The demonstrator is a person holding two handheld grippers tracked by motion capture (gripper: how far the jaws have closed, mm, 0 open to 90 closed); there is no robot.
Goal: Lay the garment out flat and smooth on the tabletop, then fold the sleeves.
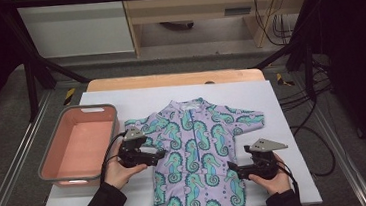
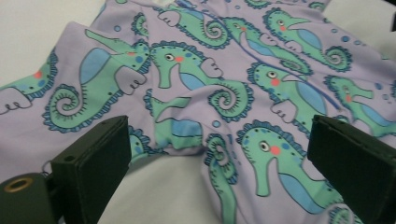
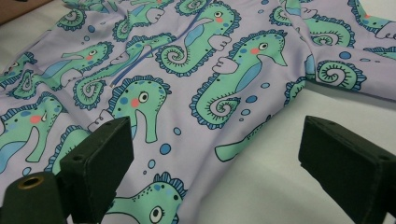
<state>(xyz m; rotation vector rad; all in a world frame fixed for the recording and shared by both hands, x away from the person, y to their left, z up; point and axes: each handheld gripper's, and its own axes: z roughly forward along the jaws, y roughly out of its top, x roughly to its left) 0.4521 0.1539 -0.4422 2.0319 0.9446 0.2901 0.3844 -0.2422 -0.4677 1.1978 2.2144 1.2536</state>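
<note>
while your hands rest at the near edge of the table [image 1: 119, 84], the seahorse swimsuit [image 1: 195, 152] lies flat on the white sheet [image 1: 271, 100] that covers the table, collar away from you and legs running off the near edge. its lilac cloth is printed all over with green seahorses, and a zip runs down the front. your left claw [image 1: 159, 156] sits at the suit's left side, just under the short sleeve, with its jaws pointing across the cloth. in the left gripper view both black jaws stand wide apart above the fabric, the cloth a little rumpled between them, and neither pad presses on it. your right claw [image 1: 233, 167] is at the suit's right flank, near the hip. in the right gripper view its jaws are spread wide too: the left jaw hangs over the print, the right jaw over bare white sheet, and the suit's edge passes between them, ungripped. a pink basin [image 1: 55, 162] with a grey rim stands on the sheet to your left, apart from the suit.
</note>
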